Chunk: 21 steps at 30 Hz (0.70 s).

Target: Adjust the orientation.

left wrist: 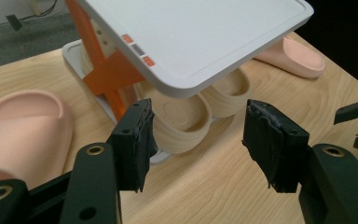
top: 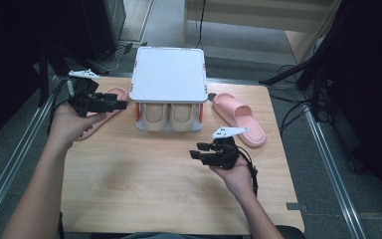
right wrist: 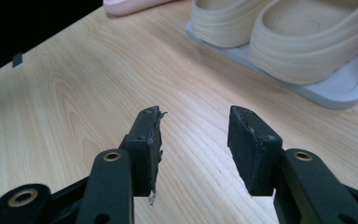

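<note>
High view: we hold both grippers (top: 121, 104) (top: 195, 151) empty and released, since the beige slippers (top: 169, 115) rest on the rack (top: 168, 74).

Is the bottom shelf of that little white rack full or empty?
Full. Two beige slippers sit side by side on the lower shelf of the white rack, filling its width; two pink slippers lie on the table beside it.
</note>
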Available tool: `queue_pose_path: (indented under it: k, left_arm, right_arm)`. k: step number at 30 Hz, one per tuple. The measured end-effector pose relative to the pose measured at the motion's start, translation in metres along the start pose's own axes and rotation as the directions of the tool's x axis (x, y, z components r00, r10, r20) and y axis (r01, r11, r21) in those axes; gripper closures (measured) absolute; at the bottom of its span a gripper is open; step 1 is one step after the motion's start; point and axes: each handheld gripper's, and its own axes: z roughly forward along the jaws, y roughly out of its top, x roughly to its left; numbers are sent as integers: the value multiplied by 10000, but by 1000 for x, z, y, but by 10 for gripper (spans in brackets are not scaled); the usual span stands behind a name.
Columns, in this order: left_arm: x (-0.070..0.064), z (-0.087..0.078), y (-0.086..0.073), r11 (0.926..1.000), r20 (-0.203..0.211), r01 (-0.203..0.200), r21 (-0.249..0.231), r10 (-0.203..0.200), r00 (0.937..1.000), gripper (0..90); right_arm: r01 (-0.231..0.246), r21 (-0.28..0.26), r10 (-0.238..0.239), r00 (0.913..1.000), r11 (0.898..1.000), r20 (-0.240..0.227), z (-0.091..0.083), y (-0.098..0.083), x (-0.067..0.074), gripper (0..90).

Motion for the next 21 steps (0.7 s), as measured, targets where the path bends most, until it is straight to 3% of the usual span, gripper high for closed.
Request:
queue_pose_path:
  k: [6, 9, 12, 13, 19, 21]
  left_arm:
    - [11, -7, -13, 9998, -468, -183, -30, 181, 9987, 454]
    - [23, -9, -20, 9999, -569, 22, -110, -28, 9984, 459]
    - [37, -8, -28, 9984, -587, 521, -205, -533, 9969, 465]
    - [41, -7, -31, 9980, -775, 591, -221, -606, 9952, 470]
    - [67, 4, -44, 9985, -1216, 525, 150, -503, 9913, 497]
    - [75, 8, -47, 9975, -1273, 668, 231, -633, 9898, 502]
  right_arm:
    - [-33, -160, 32, 10000, 9999, -29, -2, 6, -1, 557]
    - [-60, -132, 59, 9999, 9999, -85, -5, 7, -2, 564]
    - [-12, -152, 11, 10000, 9999, -70, -7, 7, -4, 566]
    - [-72, -144, 71, 9999, 9999, -96, -8, 7, -4, 566]
    - [-96, 56, 97, 9999, 9999, -107, -6, 7, -6, 567]
    - [-50, 108, 50, 10000, 9999, -61, -5, 7, -5, 567]
